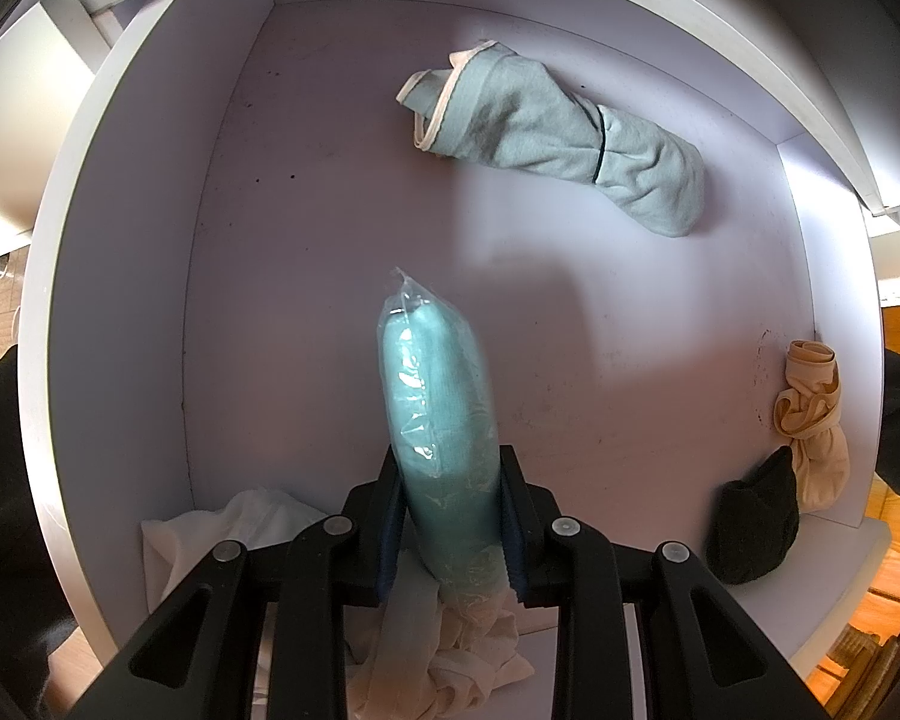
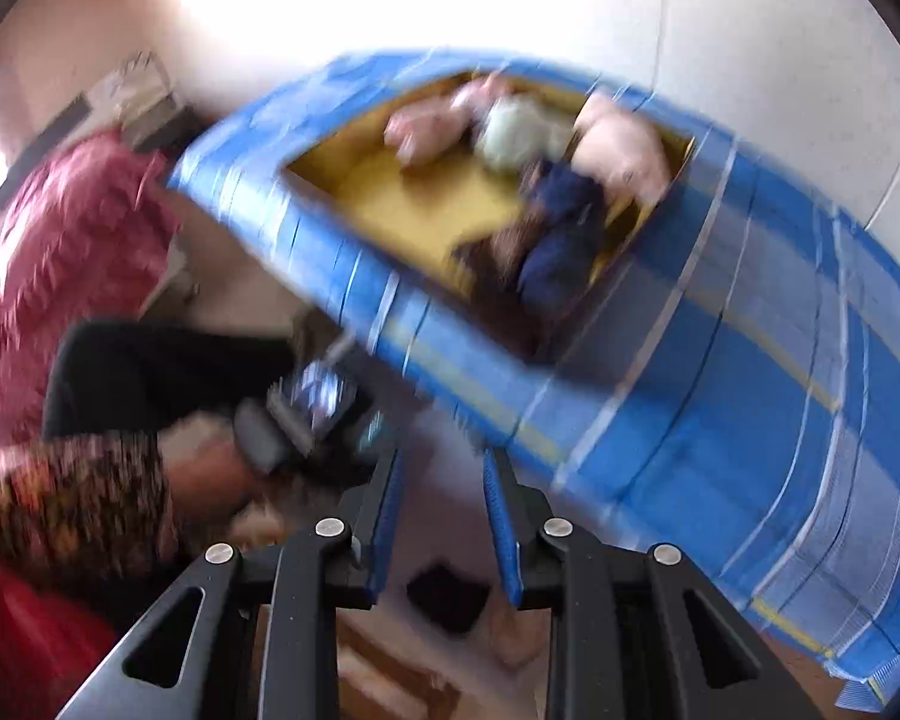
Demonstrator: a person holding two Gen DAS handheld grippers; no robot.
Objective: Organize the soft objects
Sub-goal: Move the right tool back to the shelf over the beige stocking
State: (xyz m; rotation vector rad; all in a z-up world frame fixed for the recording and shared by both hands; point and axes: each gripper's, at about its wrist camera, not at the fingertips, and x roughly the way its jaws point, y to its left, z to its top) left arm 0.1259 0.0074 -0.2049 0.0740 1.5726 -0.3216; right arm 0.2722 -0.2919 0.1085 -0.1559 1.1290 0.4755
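In the left wrist view my left gripper (image 1: 450, 462) points down into a white drawer (image 1: 150, 180) and is shut on a teal cloth sealed in a clear plastic bag (image 1: 435, 372), held upright. A light green garment with white trim (image 1: 546, 132) lies at the drawer's far right. The right wrist view is blurred by motion. My right gripper (image 2: 444, 462) is shut to a narrow gap with nothing in it, above the floor and short of a blue striped box (image 2: 720, 420). Its yellow inside (image 2: 402, 204) holds pink (image 2: 432, 126), pale green (image 2: 522, 132) and navy (image 2: 564, 240) soft items.
The drawer also holds a beige cloth (image 1: 810, 420), a dark cloth (image 1: 750, 534), a white cloth (image 1: 210, 534) and a cream cloth (image 1: 462, 648) below my fingers. A patterned sleeve (image 2: 78, 510) and a pink-red cloth (image 2: 60, 270) fill the left of the right wrist view.
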